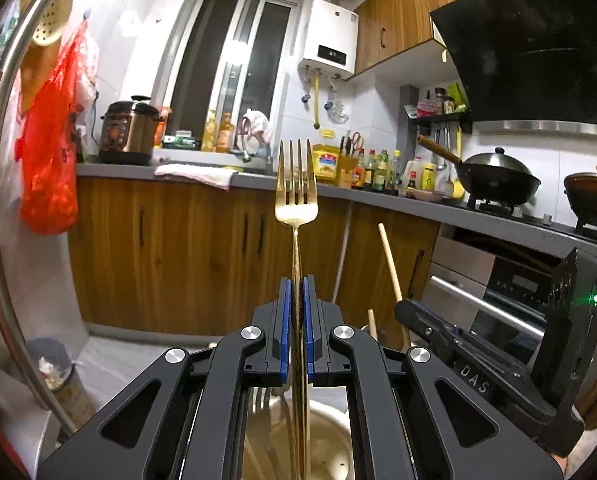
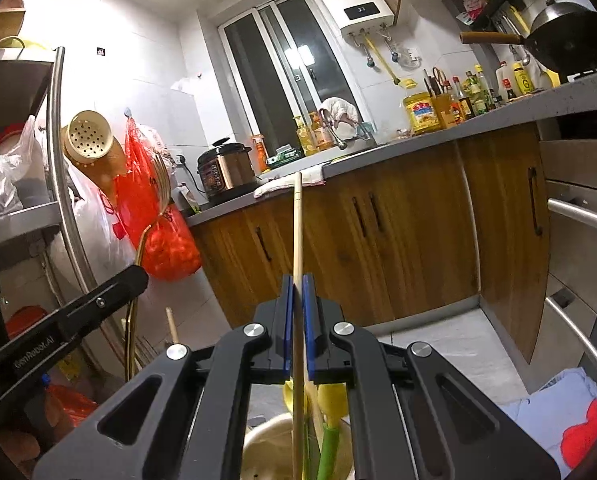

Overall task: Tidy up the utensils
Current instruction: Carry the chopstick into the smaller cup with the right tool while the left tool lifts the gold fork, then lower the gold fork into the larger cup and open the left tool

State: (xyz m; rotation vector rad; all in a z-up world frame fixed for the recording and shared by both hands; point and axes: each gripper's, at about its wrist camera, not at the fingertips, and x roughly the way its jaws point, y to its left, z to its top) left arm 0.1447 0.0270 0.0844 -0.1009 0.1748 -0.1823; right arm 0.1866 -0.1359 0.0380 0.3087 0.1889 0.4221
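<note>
My left gripper (image 1: 297,280) is shut on a gold fork (image 1: 296,188), held upright with its tines up. The fork's handle runs down between the blue pads toward a pale utensil holder (image 1: 330,436) below. My right gripper (image 2: 297,278) is shut on a wooden chopstick (image 2: 297,220), held upright. That chopstick also shows in the left wrist view (image 1: 390,262), beside the right gripper's body. A second chopstick (image 2: 172,326) stands lower left. The gold fork (image 2: 158,184) and the left gripper show at the left of the right wrist view. A pale holder (image 2: 266,448) with yellow and green utensils (image 2: 330,420) sits below.
A wooden-front kitchen counter (image 1: 378,196) runs across the back with a rice cooker (image 1: 128,130), bottles and a wok (image 1: 494,178). A metal rack post (image 2: 58,140) and a red plastic bag (image 2: 154,224) stand at the left. An oven (image 1: 498,292) is at the right.
</note>
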